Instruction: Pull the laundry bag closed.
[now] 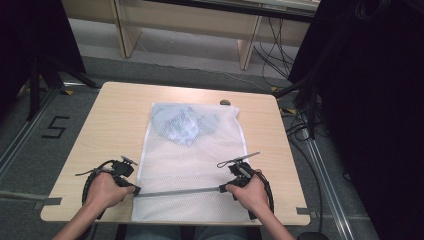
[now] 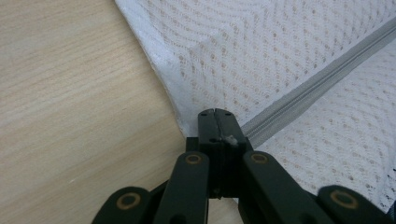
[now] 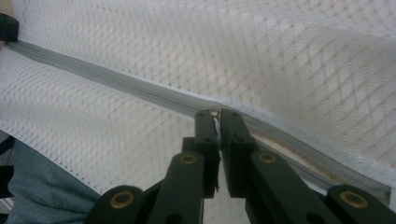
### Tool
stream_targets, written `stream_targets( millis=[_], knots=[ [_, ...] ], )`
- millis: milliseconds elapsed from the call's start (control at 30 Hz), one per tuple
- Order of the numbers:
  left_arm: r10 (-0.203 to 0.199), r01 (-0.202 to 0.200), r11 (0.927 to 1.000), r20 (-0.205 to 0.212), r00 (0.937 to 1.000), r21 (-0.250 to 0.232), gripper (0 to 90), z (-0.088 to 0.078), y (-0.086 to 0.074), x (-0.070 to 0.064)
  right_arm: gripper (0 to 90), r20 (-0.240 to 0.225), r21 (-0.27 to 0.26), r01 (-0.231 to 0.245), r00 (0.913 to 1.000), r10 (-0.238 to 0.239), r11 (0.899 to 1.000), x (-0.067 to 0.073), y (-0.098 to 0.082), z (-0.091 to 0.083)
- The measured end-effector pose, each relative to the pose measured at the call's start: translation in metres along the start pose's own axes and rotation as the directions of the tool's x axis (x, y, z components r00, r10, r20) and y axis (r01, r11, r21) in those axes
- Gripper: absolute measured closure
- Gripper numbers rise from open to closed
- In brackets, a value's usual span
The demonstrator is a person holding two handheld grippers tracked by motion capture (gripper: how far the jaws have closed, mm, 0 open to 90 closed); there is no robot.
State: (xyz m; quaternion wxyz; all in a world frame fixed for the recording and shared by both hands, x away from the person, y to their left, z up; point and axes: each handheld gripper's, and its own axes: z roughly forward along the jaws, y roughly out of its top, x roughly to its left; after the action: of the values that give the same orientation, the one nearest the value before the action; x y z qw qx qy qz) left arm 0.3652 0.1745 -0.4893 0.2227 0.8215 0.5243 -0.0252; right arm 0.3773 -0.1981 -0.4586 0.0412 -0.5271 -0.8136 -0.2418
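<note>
Near the table's front edge, the left gripper (image 1: 134, 190) pinches the grey zipper (image 1: 177, 191) end of the white mesh laundry bag (image 1: 192, 165); the right gripper (image 1: 222, 188) clamps its slider.

A lab recording bay is suggested: a wooden table (image 1: 115, 115) ringed by black curtains (image 1: 380, 100), floor rails (image 1: 325, 175), loose cables (image 1: 280, 50), a taped "5" (image 1: 54, 127).
</note>
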Motion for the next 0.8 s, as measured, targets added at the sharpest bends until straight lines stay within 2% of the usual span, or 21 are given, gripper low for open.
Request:
stream_targets(
  millis=[100, 333, 400, 533, 700, 767, 800],
  knots=[
    [0.000, 0.000, 1.0000, 0.001, 1.0000, -0.002, 90.0, 0.0000, -0.0001, 0.0002, 86.9, 0.003, 0.002, -0.017, 0.9998, 0.017, 1.000, -0.0001, 0.0003, -0.0005],
    [-0.001, 0.001, 1.0000, 0.001, 1.0000, 0.000, 90.0, 0.0000, -0.0001, 0.0002, 86.9, -0.008, 0.002, -0.012, 0.9999, 0.012, 1.000, -0.0041, 0.0001, -0.0030],
    [0.000, 0.000, 1.0000, 0.001, 1.0000, 0.000, 90.0, 0.0000, 0.0000, 0.0002, 86.9, 0.009, -0.003, -0.040, 0.9992, 0.040, 0.999, -0.0027, -0.0003, -0.0039],
    [0.000, 0.000, 1.0000, 0.001, 1.0000, -0.001, 90.0, 0.0000, -0.0001, 0.0002, 86.9, 0.008, -0.009, -0.018, 0.9998, 0.018, 1.000, -0.0063, -0.0002, -0.0048],
    [-0.002, 0.002, 1.0000, 0.001, 1.0000, 0.000, 90.0, 0.0000, -0.0001, -0.0001, 86.9, 0.005, -0.009, -0.017, 0.9998, 0.017, 1.000, -0.0066, -0.0002, -0.0053],
    [-0.003, 0.003, 1.0000, 0.001, 1.0000, -0.001, 90.0, 0.0000, -0.0002, -0.0003, 86.9, 0.021, -0.005, -0.039, 0.9990, 0.039, 0.999, -0.0063, -0.0004, -0.0058],
    [-0.002, 0.002, 1.0000, 0.001, 1.0000, -0.001, 90.0, 0.0000, -0.0002, -0.0001, 86.9, 0.007, -0.004, -0.020, 0.9998, 0.020, 1.000, -0.0085, -0.0003, -0.0064]
  ],
)
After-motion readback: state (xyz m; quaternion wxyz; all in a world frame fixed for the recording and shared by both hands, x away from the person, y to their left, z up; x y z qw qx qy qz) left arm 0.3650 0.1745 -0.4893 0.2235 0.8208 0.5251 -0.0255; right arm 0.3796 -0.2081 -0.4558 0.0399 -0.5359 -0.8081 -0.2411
